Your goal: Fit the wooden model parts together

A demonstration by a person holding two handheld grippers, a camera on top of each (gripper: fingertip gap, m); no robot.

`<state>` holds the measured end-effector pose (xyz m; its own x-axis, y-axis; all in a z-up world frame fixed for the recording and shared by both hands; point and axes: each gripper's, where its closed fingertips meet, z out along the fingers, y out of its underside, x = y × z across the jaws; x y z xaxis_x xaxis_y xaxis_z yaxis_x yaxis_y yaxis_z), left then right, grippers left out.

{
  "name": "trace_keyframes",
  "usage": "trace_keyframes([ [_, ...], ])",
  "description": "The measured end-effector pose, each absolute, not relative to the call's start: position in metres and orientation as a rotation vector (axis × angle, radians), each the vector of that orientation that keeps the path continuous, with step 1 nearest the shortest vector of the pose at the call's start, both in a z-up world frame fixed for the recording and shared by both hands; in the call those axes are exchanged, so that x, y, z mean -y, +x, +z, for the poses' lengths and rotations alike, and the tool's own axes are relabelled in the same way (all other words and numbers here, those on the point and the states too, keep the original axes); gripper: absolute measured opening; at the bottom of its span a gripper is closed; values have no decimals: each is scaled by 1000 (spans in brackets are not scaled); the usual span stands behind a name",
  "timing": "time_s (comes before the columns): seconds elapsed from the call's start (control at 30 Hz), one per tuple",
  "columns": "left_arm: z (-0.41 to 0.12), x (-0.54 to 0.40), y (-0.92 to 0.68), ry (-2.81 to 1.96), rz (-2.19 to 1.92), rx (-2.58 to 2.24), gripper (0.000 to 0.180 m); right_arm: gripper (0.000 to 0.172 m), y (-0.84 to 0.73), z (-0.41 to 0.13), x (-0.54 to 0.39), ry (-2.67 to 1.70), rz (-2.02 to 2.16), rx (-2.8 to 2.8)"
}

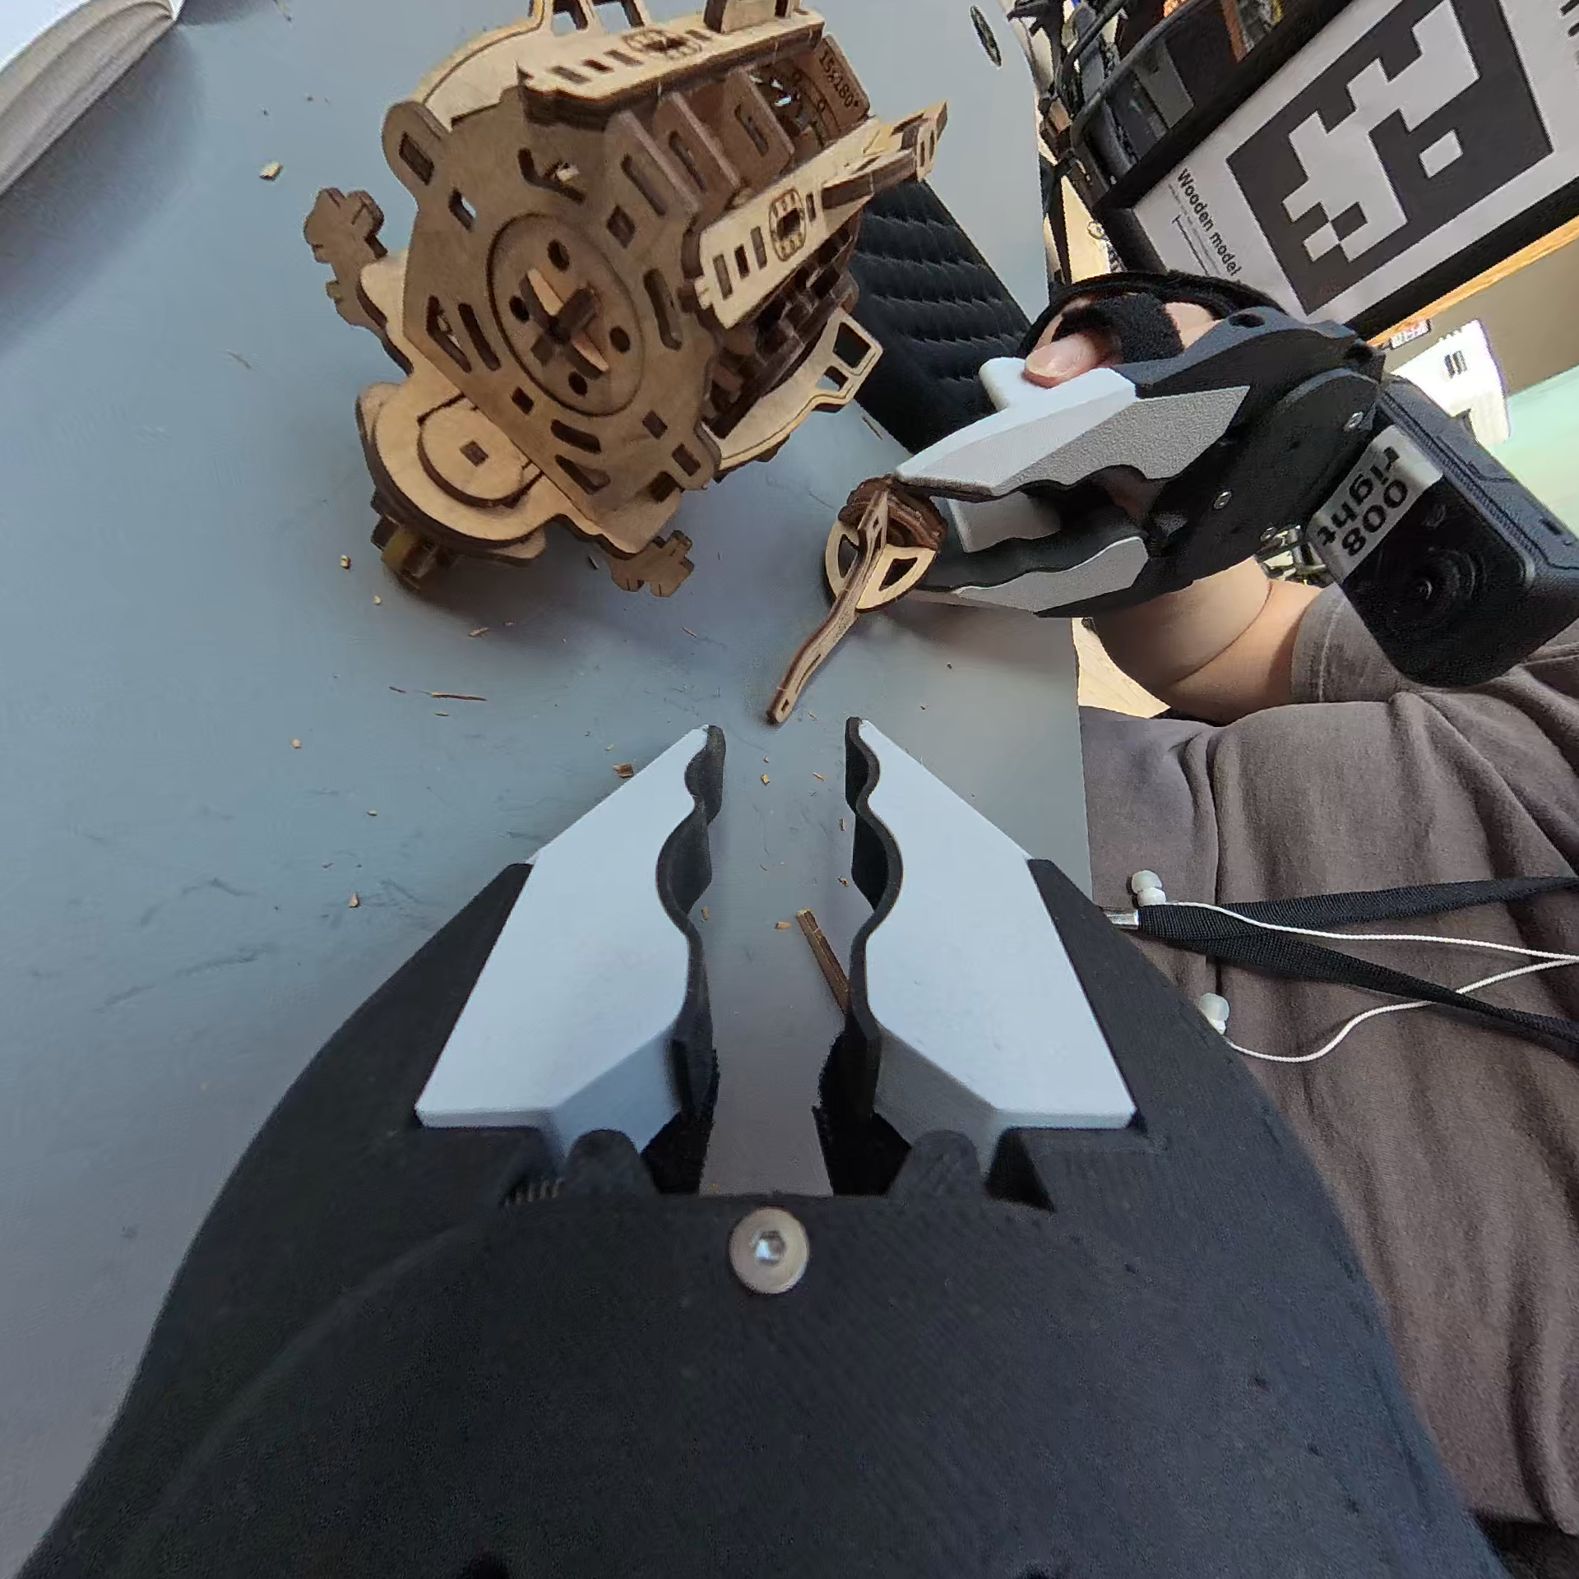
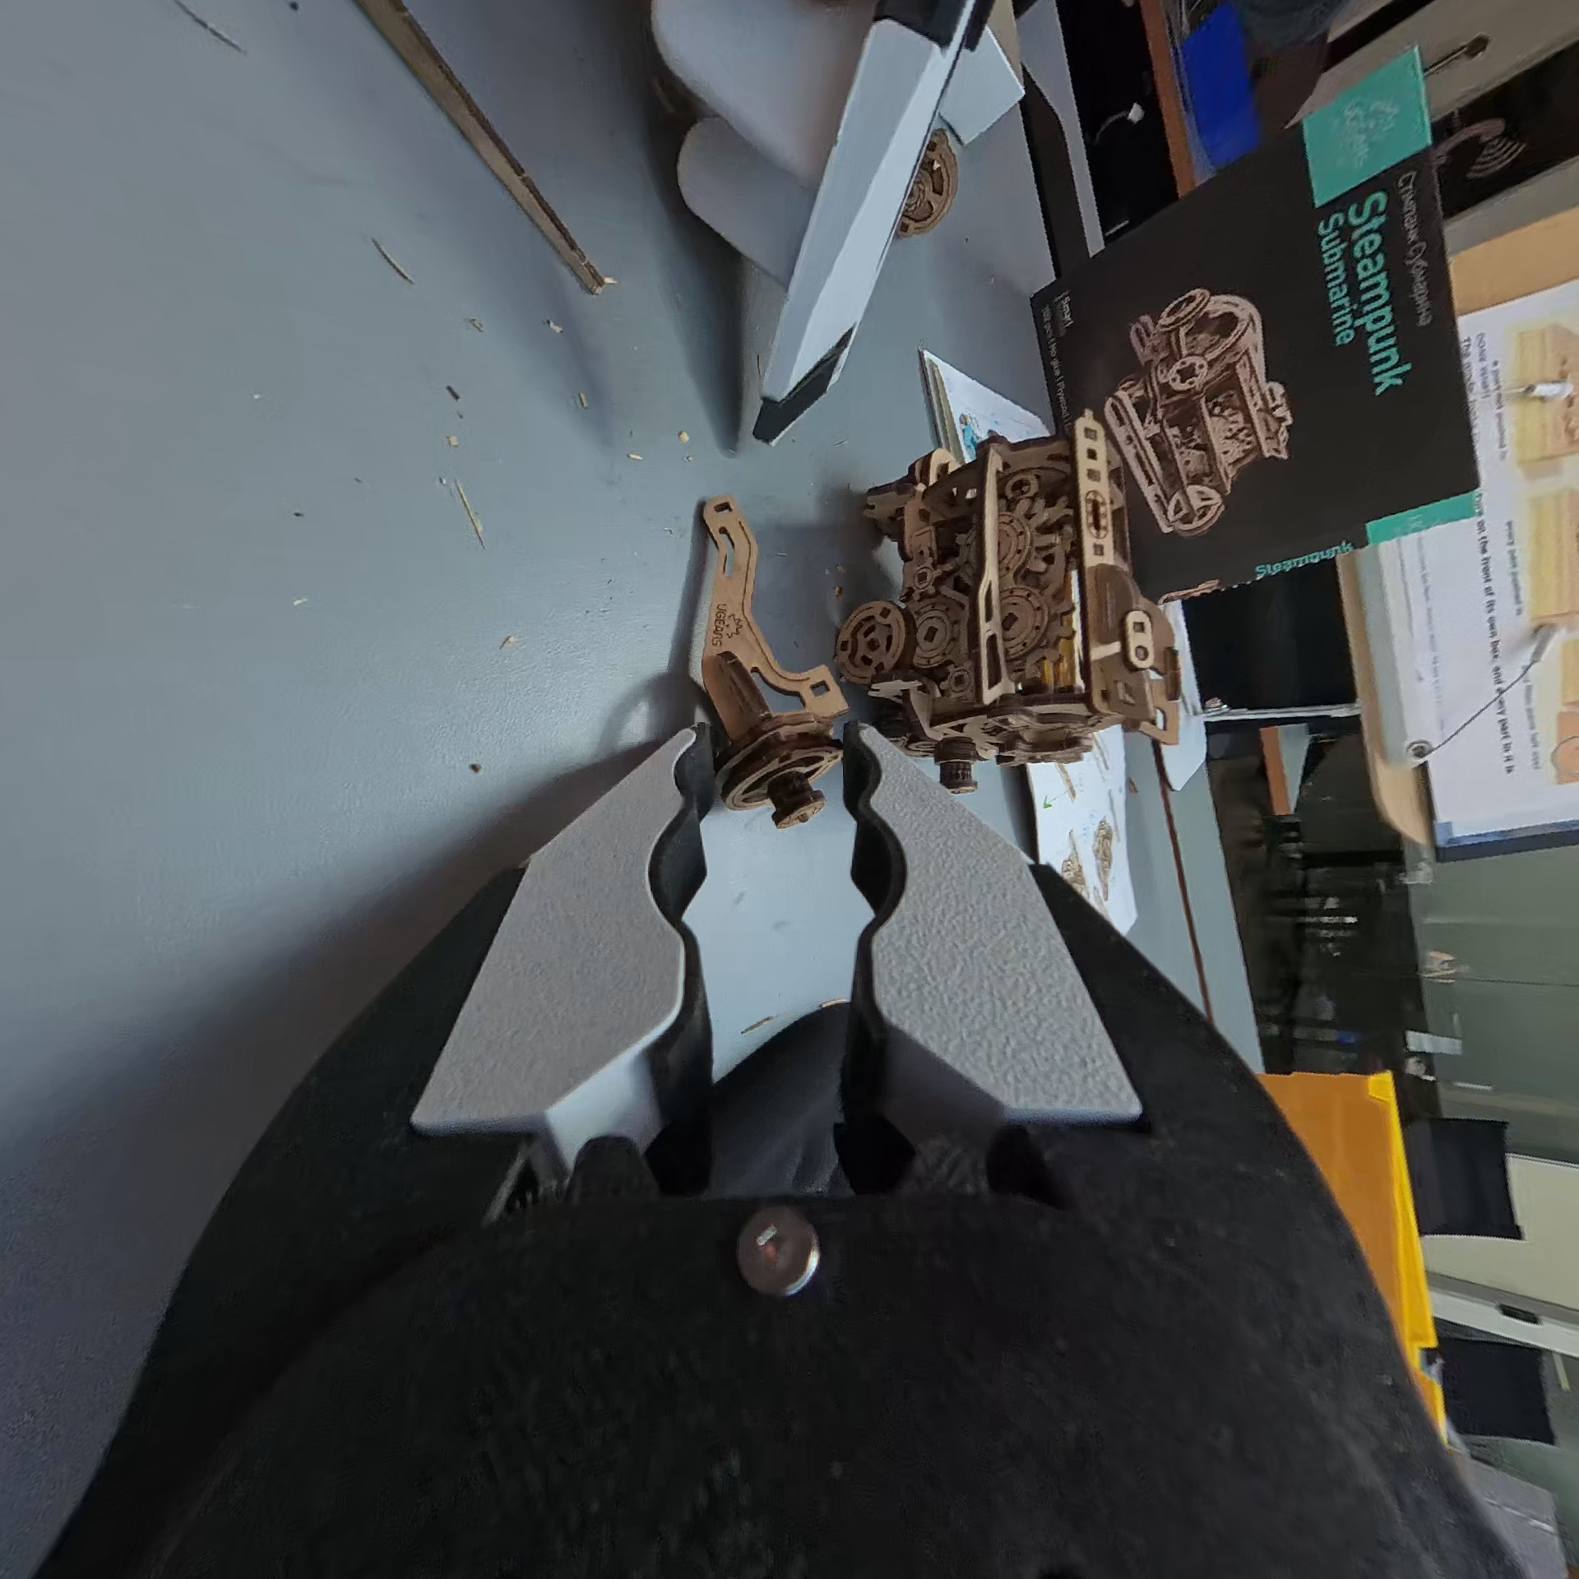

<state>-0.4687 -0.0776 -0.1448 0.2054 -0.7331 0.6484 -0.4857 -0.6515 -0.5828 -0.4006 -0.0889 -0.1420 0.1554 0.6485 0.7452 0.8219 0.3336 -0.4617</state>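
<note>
Right gripper: we saw its fingers clamped on the wheel hub of the wooden lever part, one pad at each side of the disc.
Lever part, place: at the right fingertips, over the grey table; in the left wrist view it sat at 1 o'clock from the left fingertips, near but apart.
Long axis: the lever's thin arm ran from the hub toward 11 o'clock in the right wrist view; in the left wrist view it pointed down to 7 o'clock, its tip just ahead of the left fingers.
Left gripper: fingers apart, nothing between them but table and wood crumbs; a small wooden stick lay on the table by the right-hand finger.
Main wooden model: on the table at 1 o'clock from the right fingertips, just beside the lever part; from the left gripper it lay at 11 o'clock, farther off.
Nearer gripper: we judged the right one nearer the model, and it already had the part.
Coming move: we judged the hub end must go right, toward 2 o'clock, to meet the model's side; whether the model needed steadying by the left we could not tell.
</note>
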Motion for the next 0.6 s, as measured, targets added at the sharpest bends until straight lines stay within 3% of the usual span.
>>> trace_keyframes([
  [0.4, -139, 78, -466, -2189, -1518, -1124, 33, 29, -409, -119, 95, -1158, -309, 1488],
  [0.5, -149, 65, -471, -2240, -1401, -1079, 22, 29, -408, -121, 93, -1160, -331, 1495],
  [0.6, -150, 51, -475, -2217, -1239, -1067, 26, 29, -405, -126, 91, -1194, -323, 1492],
])
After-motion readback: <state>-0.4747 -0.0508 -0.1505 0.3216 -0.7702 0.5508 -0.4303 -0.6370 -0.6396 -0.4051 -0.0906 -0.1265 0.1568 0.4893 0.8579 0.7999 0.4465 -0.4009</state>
